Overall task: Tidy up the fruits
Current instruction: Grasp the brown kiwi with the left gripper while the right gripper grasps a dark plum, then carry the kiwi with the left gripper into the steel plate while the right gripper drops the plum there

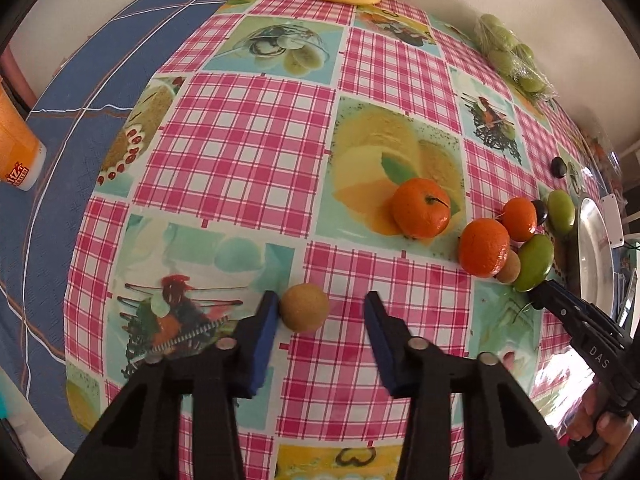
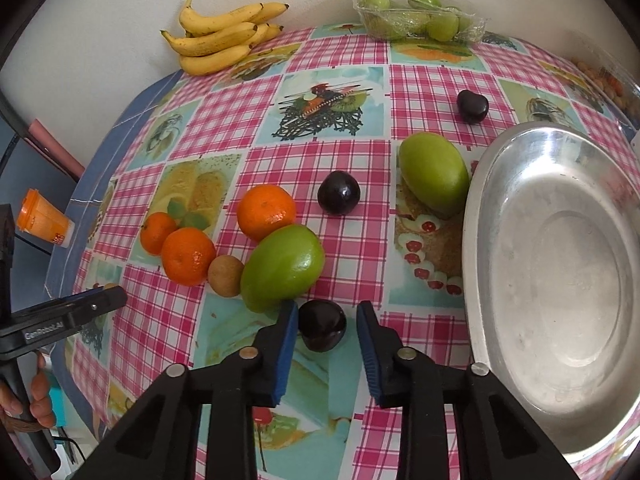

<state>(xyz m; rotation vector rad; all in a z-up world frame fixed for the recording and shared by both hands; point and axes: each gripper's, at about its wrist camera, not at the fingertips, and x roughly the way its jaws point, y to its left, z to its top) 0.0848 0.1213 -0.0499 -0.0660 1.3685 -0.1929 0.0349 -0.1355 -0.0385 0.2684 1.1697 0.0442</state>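
Note:
My left gripper (image 1: 322,306) is open on the checked tablecloth, with a small brown kiwi (image 1: 304,308) between its fingers, touching the left pad. My right gripper (image 2: 327,318) is open around a dark plum (image 2: 322,330), which lies on the cloth between the pads. Three mandarins (image 2: 188,256), another kiwi (image 2: 226,276), two green mangoes (image 2: 282,268) and two more plums (image 2: 339,192) lie nearby. A steel bowl (image 2: 560,264) stands empty at the right.
Bananas (image 2: 220,40) and a clear pack of green fruit (image 2: 416,16) lie by the far wall. An orange bottle (image 2: 44,216) stands off the table's left edge. A bag of nuts (image 2: 604,80) sits at the far right.

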